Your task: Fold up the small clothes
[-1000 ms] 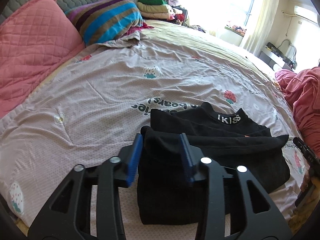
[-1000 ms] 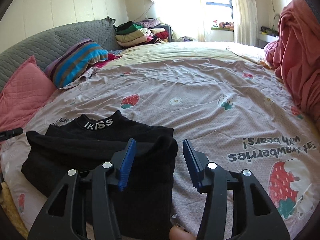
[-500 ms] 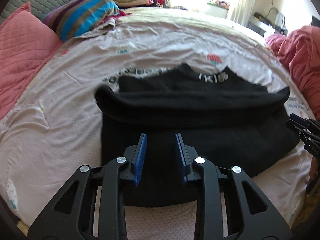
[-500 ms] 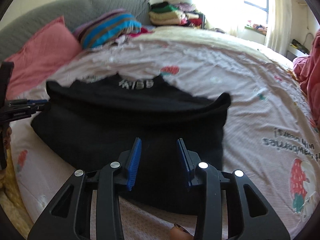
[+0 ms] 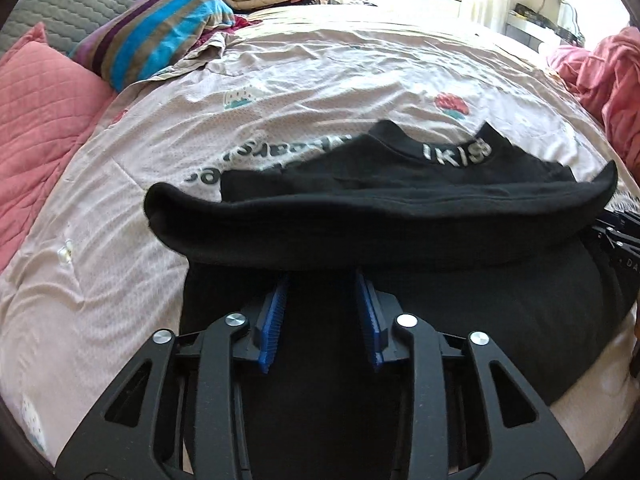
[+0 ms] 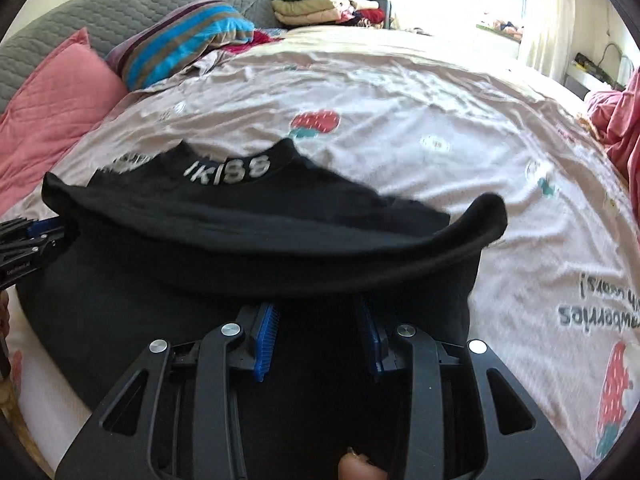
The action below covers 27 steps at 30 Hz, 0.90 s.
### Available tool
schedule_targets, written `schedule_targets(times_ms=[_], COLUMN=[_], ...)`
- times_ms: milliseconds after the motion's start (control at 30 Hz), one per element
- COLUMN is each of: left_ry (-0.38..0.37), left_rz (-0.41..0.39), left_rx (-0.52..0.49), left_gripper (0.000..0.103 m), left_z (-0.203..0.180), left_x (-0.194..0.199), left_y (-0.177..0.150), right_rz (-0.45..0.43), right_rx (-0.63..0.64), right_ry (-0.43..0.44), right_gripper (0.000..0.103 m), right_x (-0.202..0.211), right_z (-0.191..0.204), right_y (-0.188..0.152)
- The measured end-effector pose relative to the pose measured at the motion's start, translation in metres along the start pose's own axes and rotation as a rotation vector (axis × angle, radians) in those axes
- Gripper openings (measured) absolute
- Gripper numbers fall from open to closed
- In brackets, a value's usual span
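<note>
since 0.5 s ago both grippers pushed fwd under the folded hem of the black top [image 5: 400, 216], tips now hidden by cloth. left gripper [image 5: 322, 280] and right gripper [image 6: 316, 308] jaws apart, fabric between them; can't tell if gripping. top lay on bedsheet [image 5: 320, 80], collar far side.
</note>
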<state>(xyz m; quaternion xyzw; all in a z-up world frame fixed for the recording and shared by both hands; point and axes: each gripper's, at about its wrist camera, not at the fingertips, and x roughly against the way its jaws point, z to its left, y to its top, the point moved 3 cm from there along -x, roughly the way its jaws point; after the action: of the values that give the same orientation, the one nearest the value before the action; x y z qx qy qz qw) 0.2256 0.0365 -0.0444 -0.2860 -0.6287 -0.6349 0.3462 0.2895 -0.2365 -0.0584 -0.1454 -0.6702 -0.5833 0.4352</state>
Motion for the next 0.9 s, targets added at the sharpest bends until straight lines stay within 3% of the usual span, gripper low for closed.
schedule_targets(times_ms=[267,433,467,533,600,833,867,900], left_ry=[0.016,0.025,0.028,0.029,0.027,-0.010,-0.019,-0.021], left_rz=[-0.033,-0.059,-0.059,-0.050,-0.035,-0.013,-0.016,-0.017], left_rx=[0.046,0.100,0.111,0.140,0.170,0.293,0.304,0.305], left_gripper=[0.032,0.043,0.045,0.049,0.058,0.063,0.063,0.063], left_z=[0.015,0.035,0.039,0.049,0.058,0.081,0.082,0.082], left_x=[0.001,0.008,0.008,0.004,-0.003,-0.019,-0.021,-0.023], left_y=[0.029,0.036,0.036,0.035,0.033,0.025,0.024,0.024], right_rz=[-0.044,-0.082,-0.084,-0.085,-0.071,-0.025,-0.021,-0.016], right_rx=[-0.067,-0.108,-0.115,-0.133,-0.154,-0.212,-0.218,-0.222], right_ry=[-0.051,-0.101,-0.115,-0.135,-0.137,-0.095,-0.085,-0.075], right_gripper=[0.034,0.036,0.038,0.056,0.056,0.055,0.054,0.045], right_x=[-0.008,-0.002,0.000,0.000,-0.001,-0.012,-0.014,-0.016], right_z=[-0.021,-0.038,-0.043,-0.051,-0.061,-0.075,-0.076,-0.076], right_y=[0.027,0.033,0.032,0.031,0.029,0.025,0.025,0.024])
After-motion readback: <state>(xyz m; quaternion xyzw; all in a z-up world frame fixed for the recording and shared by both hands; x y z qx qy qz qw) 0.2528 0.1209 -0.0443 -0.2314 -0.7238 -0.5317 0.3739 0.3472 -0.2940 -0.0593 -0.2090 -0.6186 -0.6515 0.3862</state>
